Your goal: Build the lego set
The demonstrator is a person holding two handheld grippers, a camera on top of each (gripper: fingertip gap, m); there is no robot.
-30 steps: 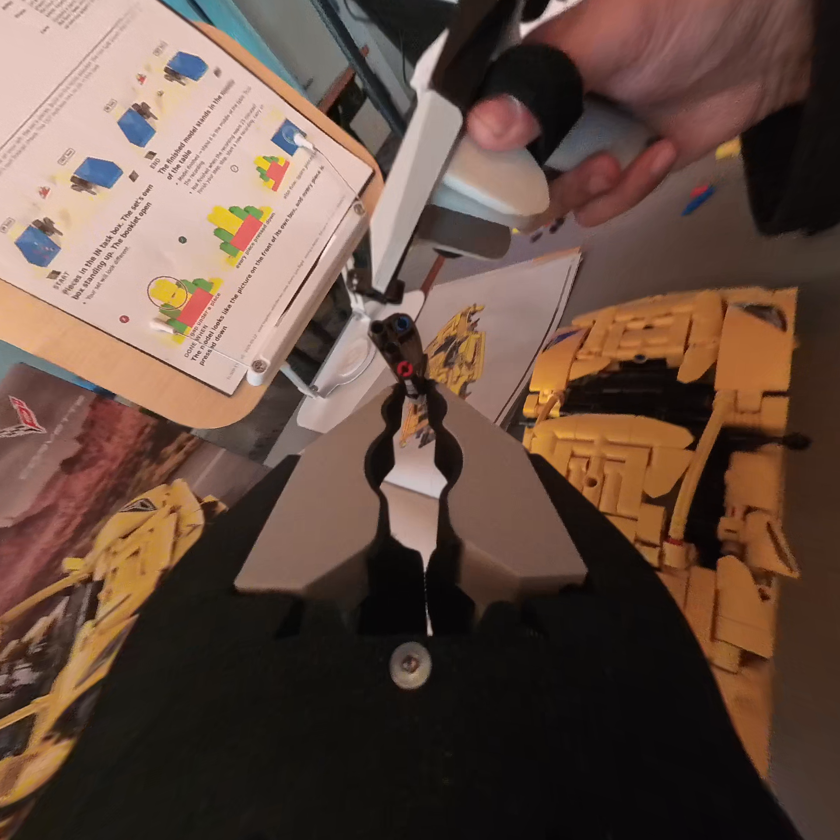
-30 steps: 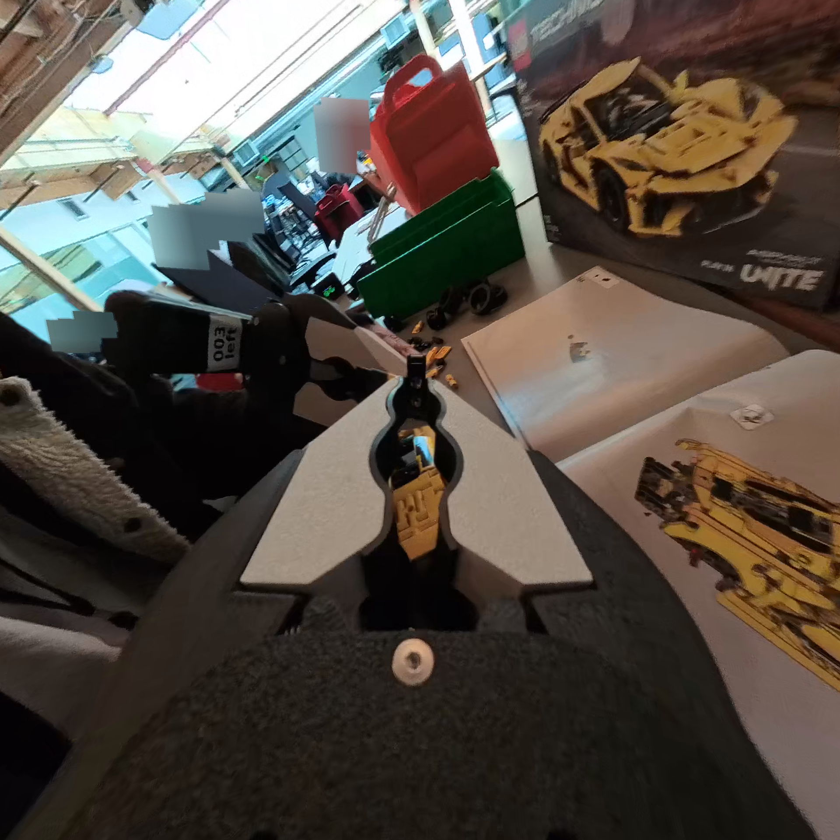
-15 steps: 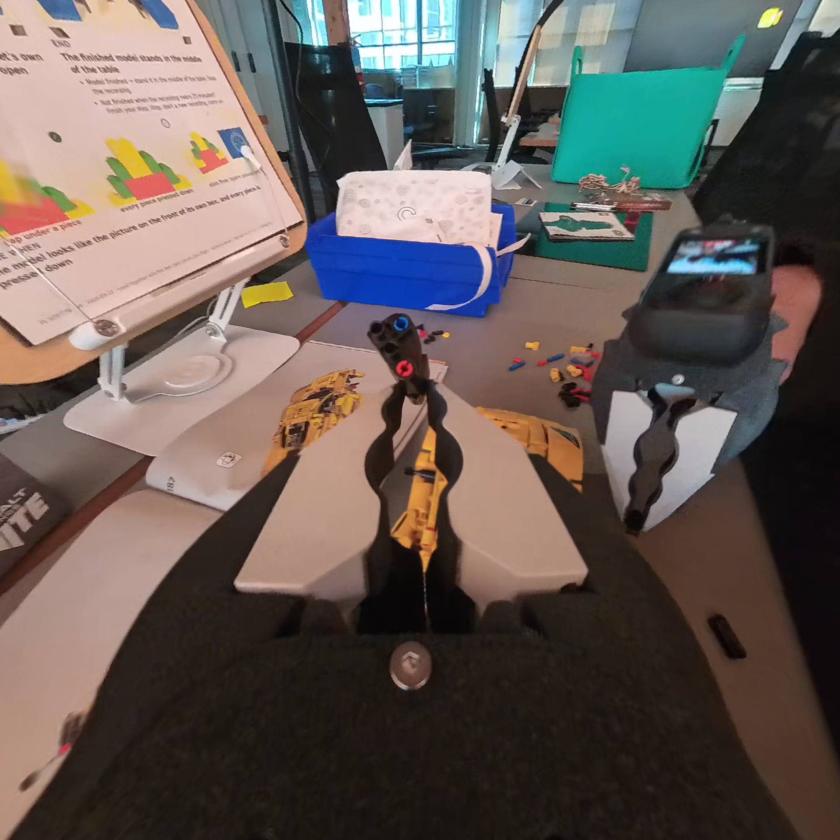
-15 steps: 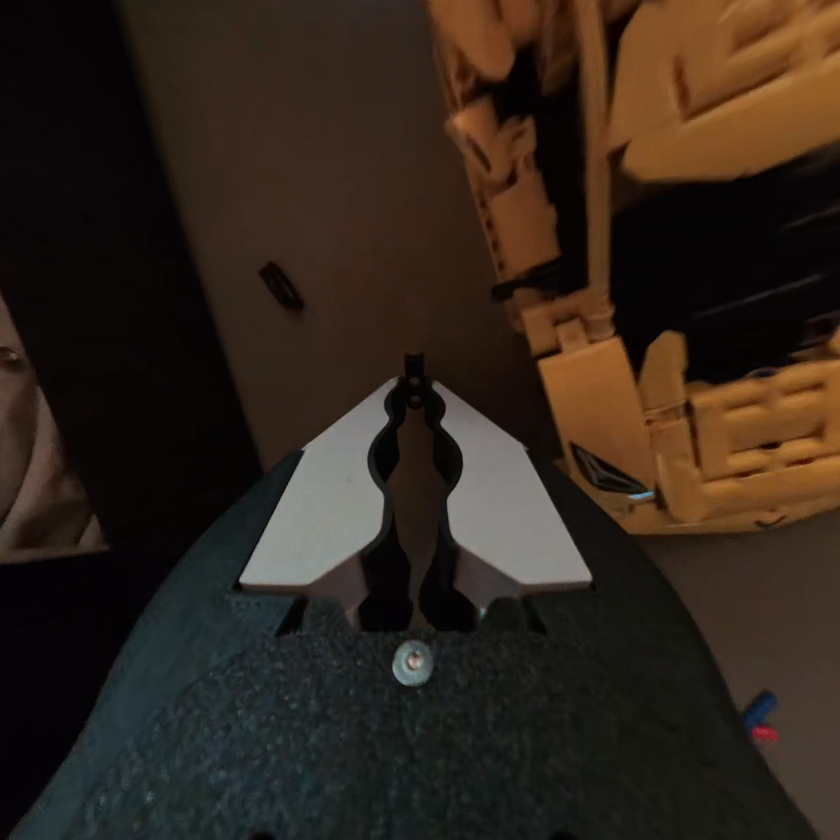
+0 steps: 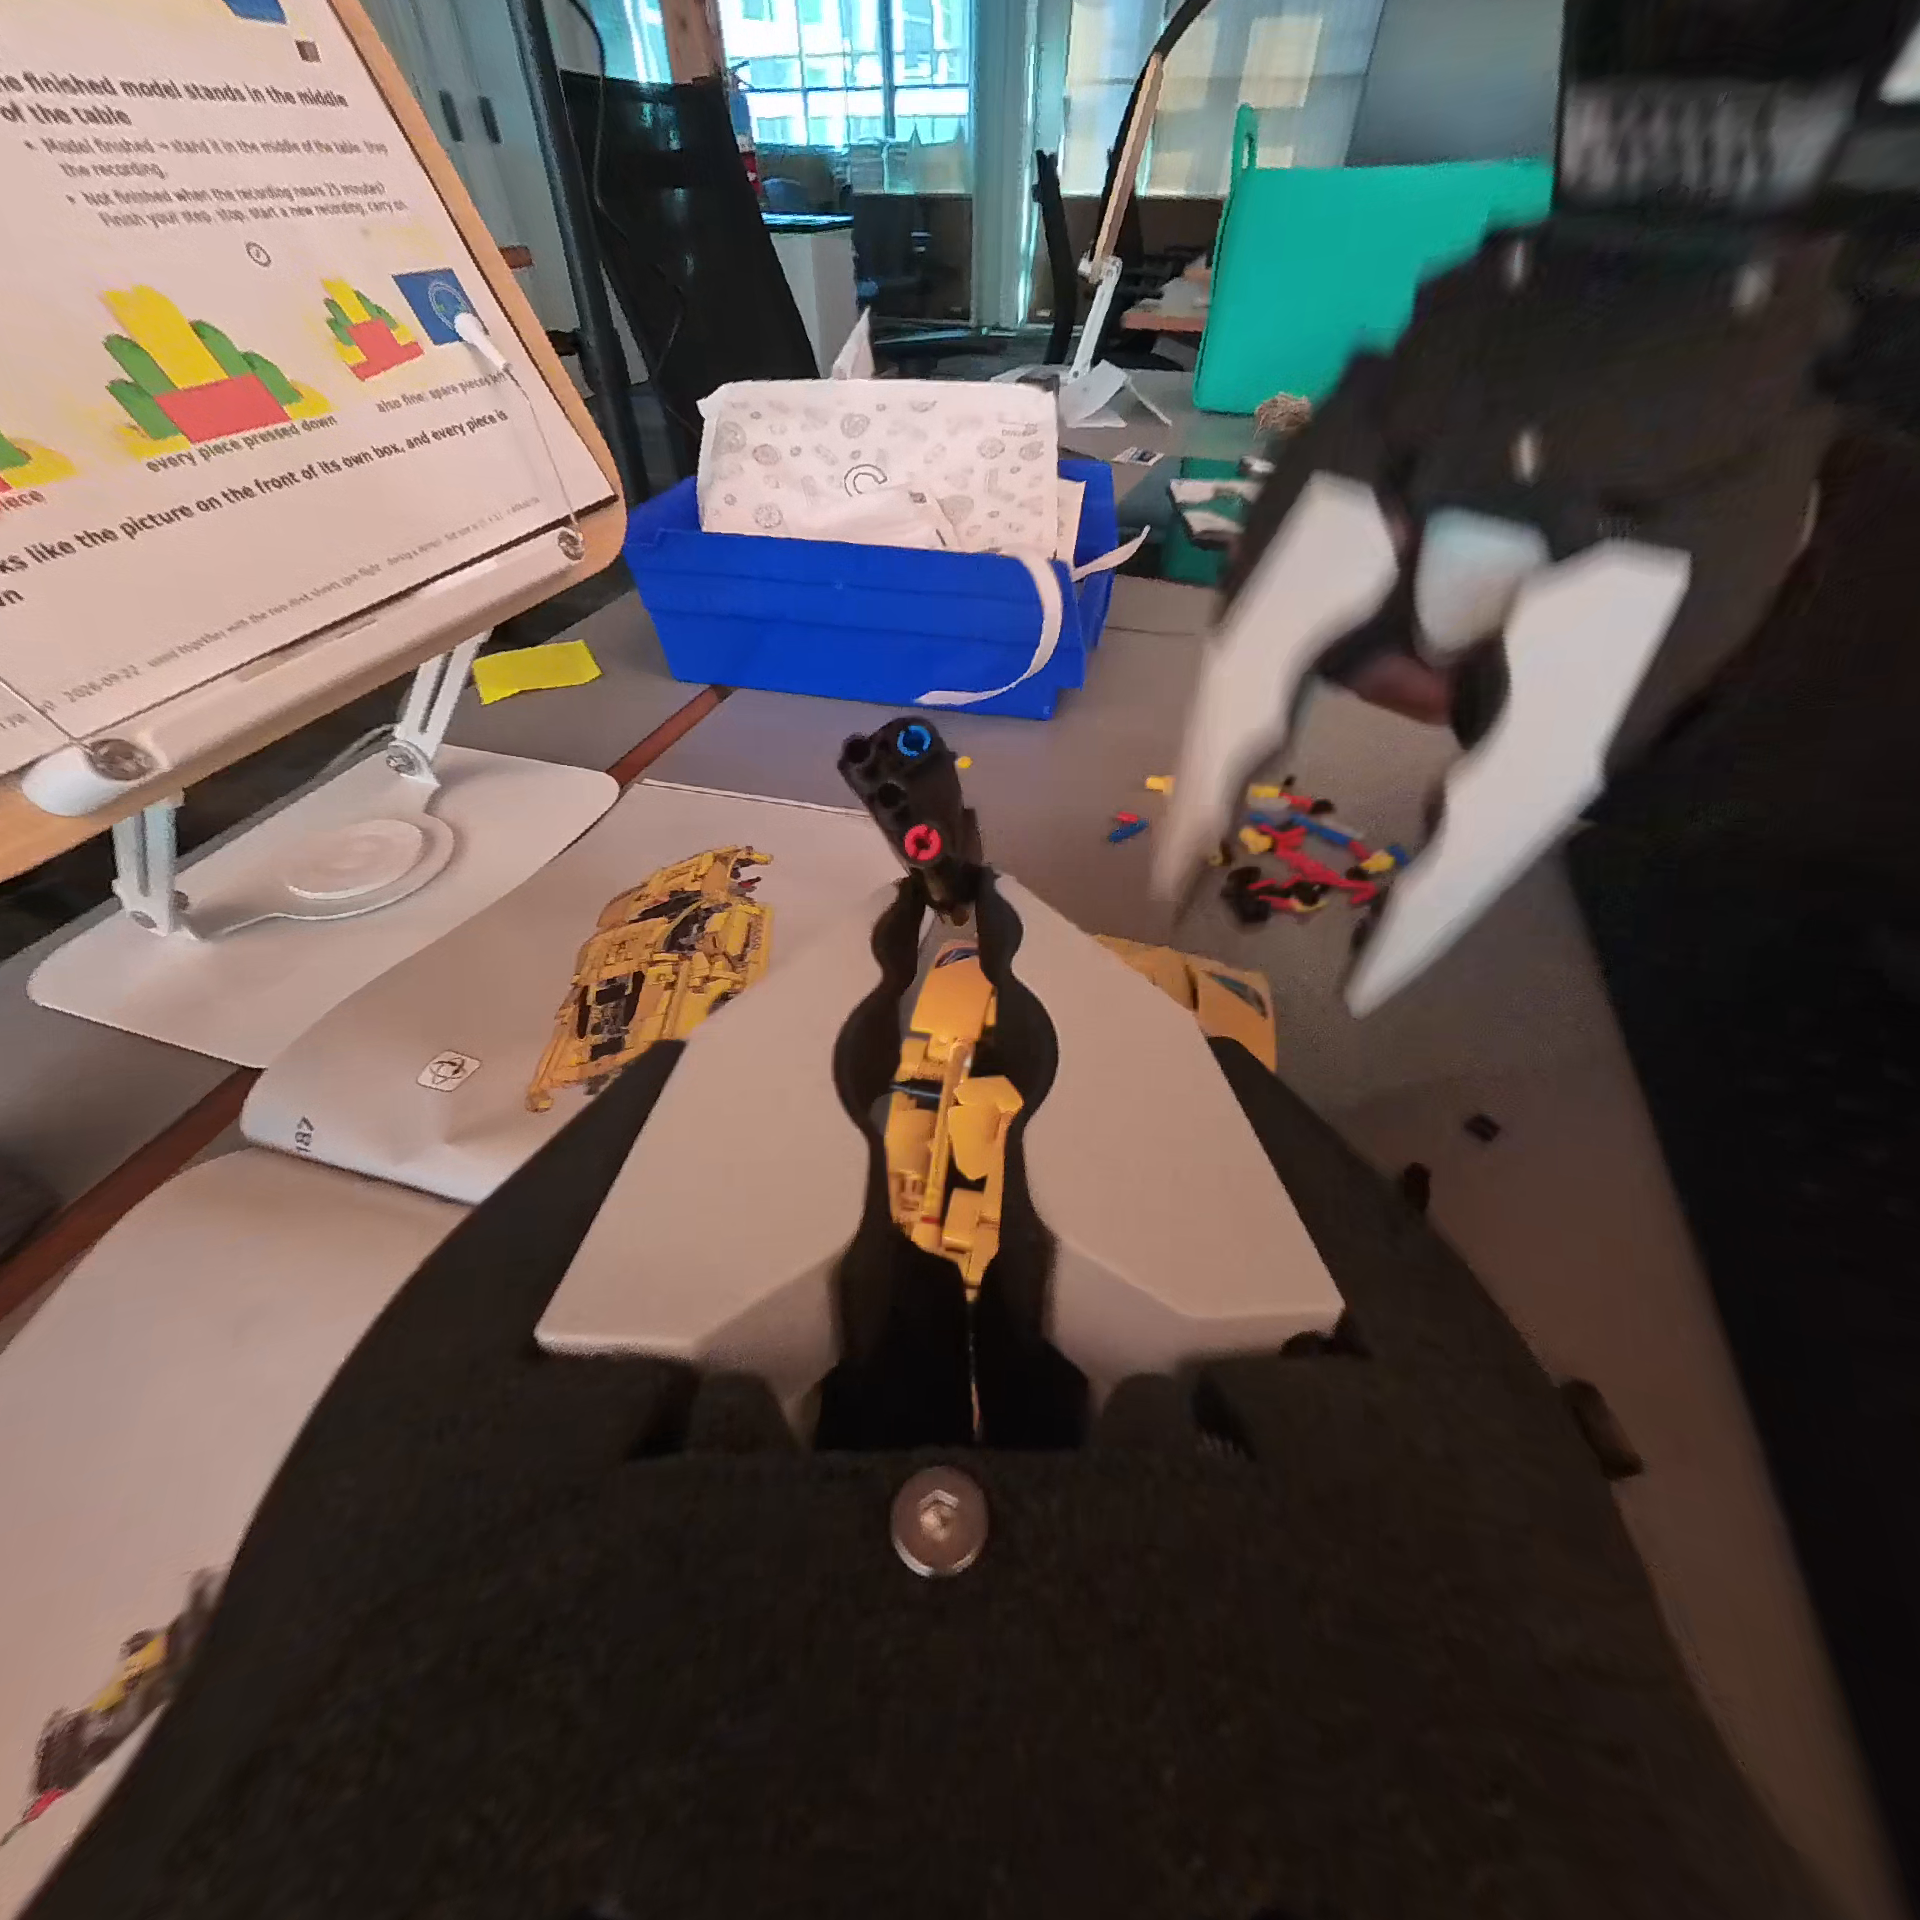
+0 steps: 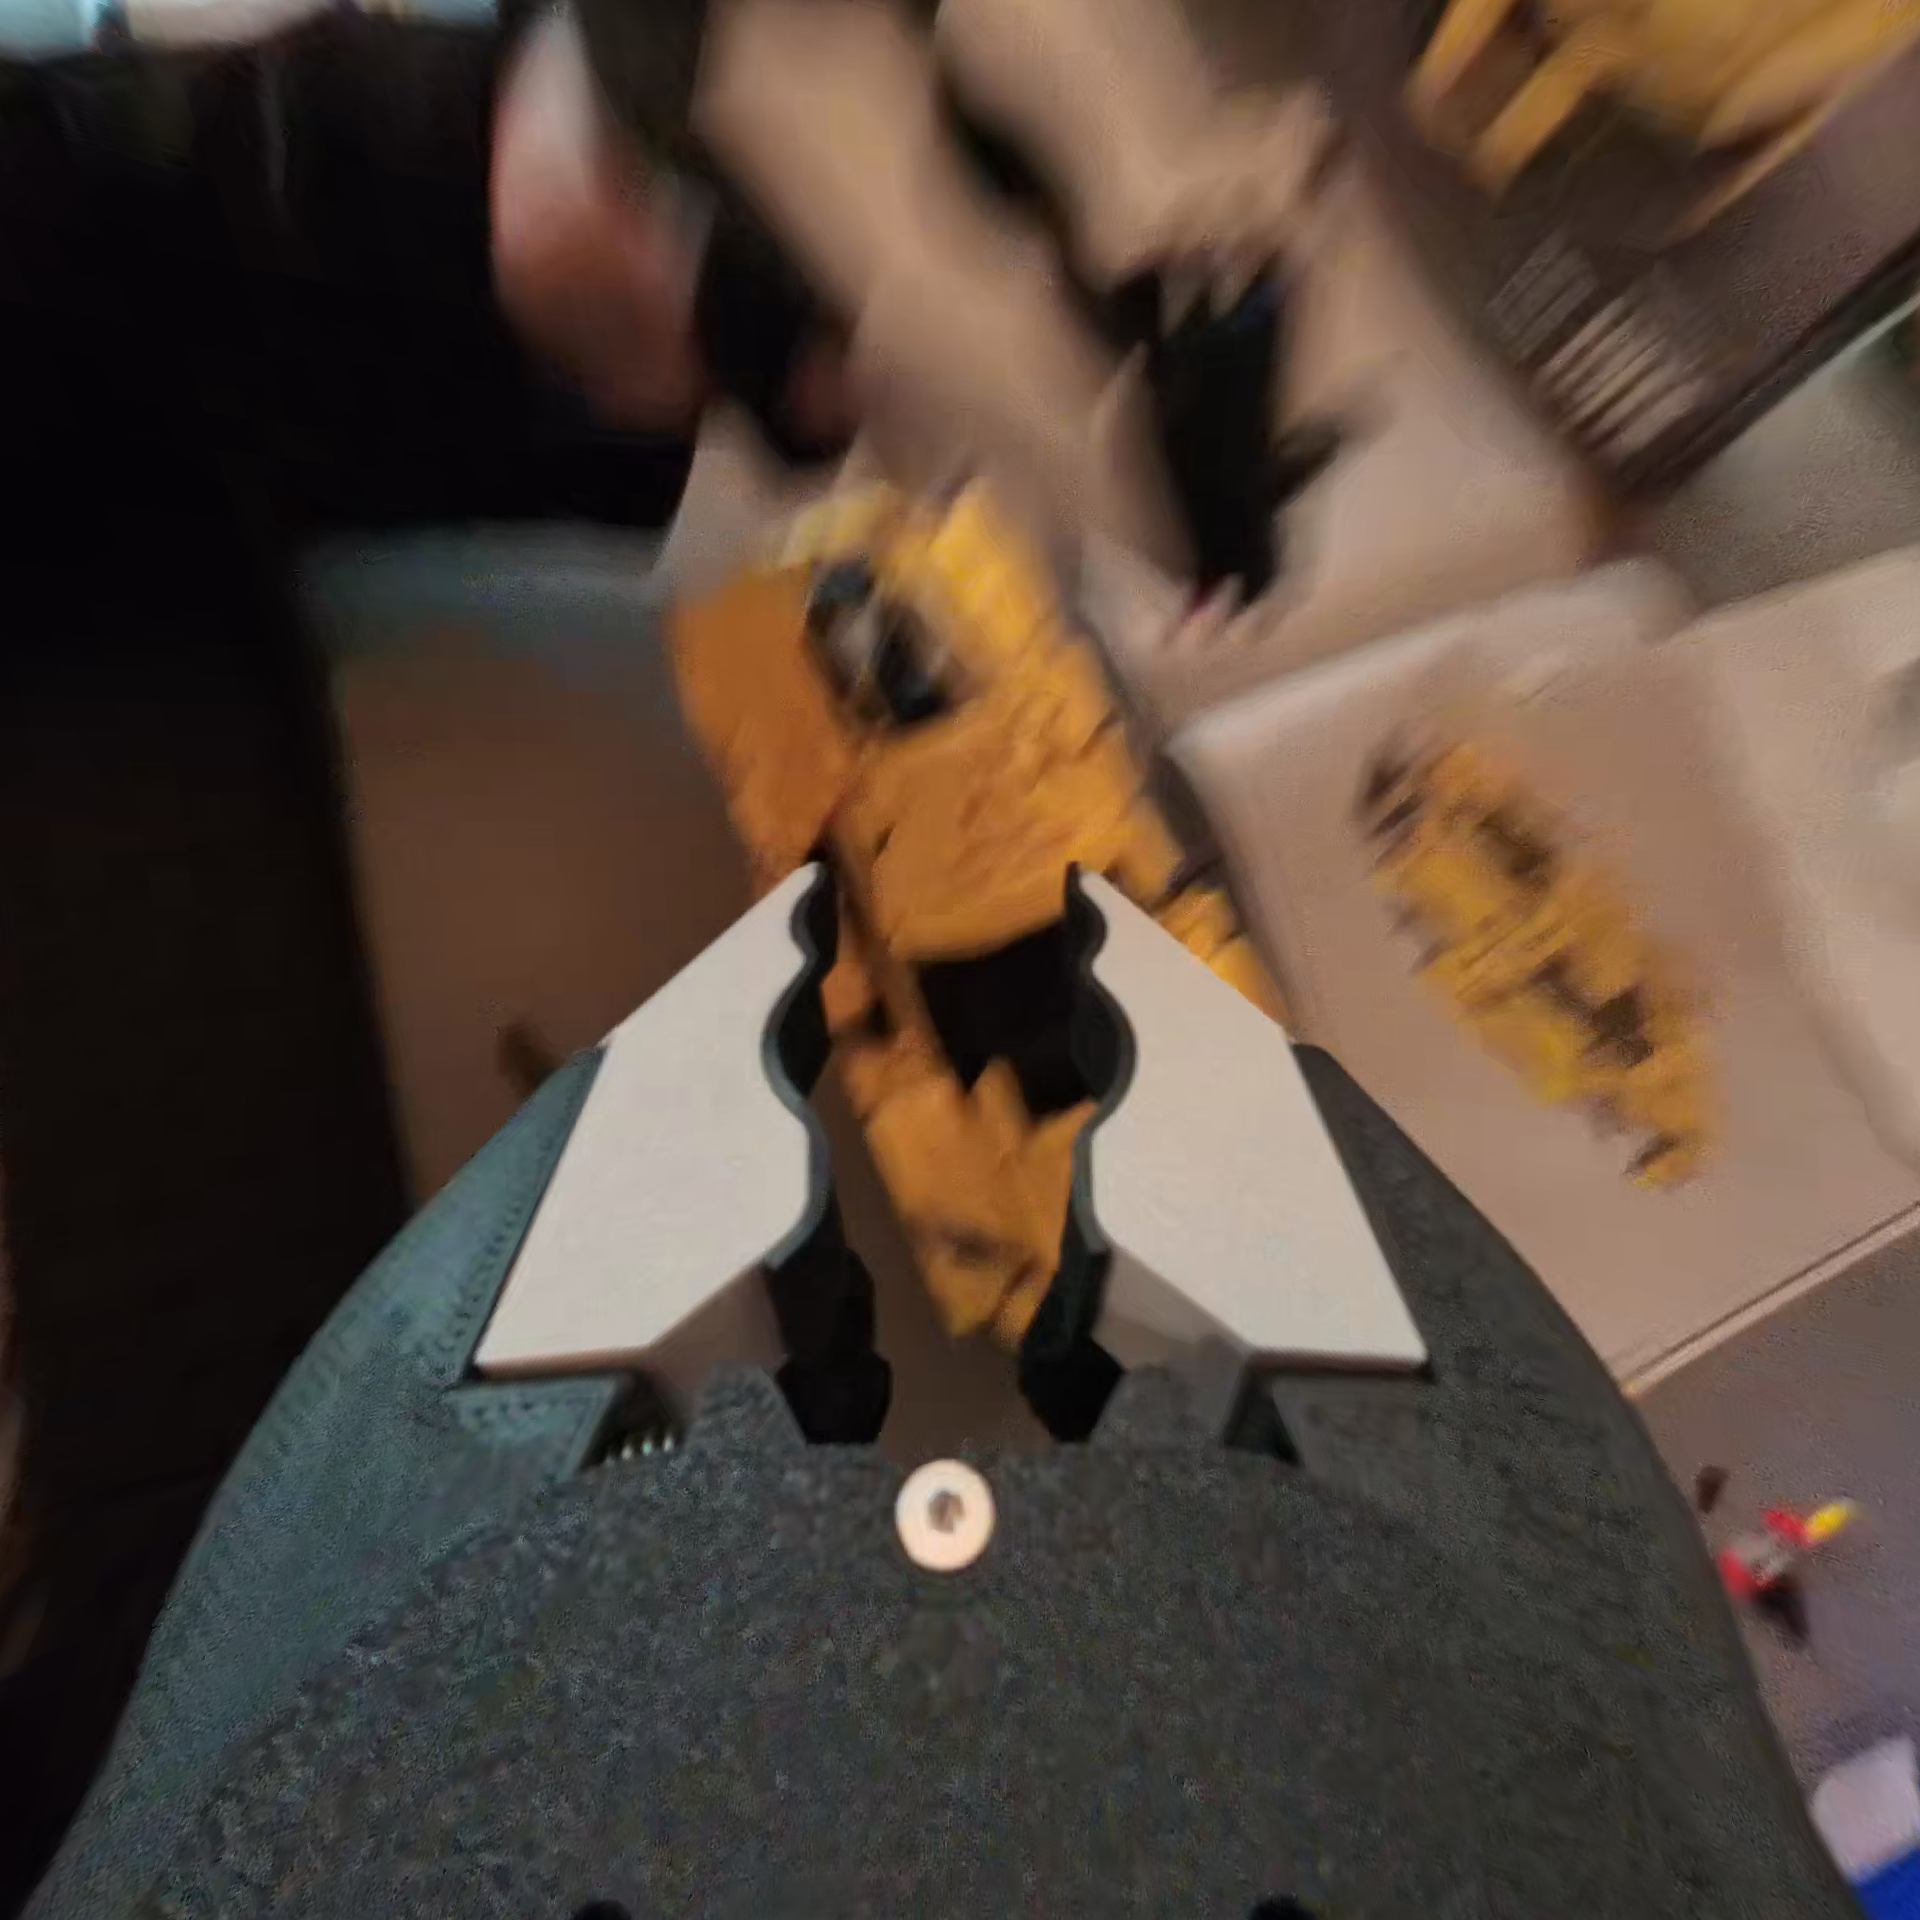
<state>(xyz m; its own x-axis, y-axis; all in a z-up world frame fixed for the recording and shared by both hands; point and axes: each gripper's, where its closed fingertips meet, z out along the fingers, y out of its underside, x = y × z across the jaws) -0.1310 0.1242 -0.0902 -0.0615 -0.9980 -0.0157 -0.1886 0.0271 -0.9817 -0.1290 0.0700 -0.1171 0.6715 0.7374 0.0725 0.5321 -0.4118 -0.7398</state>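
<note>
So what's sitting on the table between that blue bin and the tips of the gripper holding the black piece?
In the left wrist view, only bare grey table lies between the blue bin and the left gripper holding the black piece.

Sheet [image 5: 239, 343] on the tilted board, above and left of the jaws: several lines of black print in bold and small type, set beside coloured brick drawings. One line of fine print runs along its lower edge.

Booklet [image 5: 436, 1039], left of the jaws: a printed page number at the near corner, with a small square symbol just beside it.

White bag [image 5: 873, 457] in the blue bin [image 5: 831, 634], beyond the jaw tips: one curved logo mark among a printed pattern.

Box [image 6: 1662, 312], beyond the jaws to the right in the right wrist view: print blurred, unreadable.
</note>
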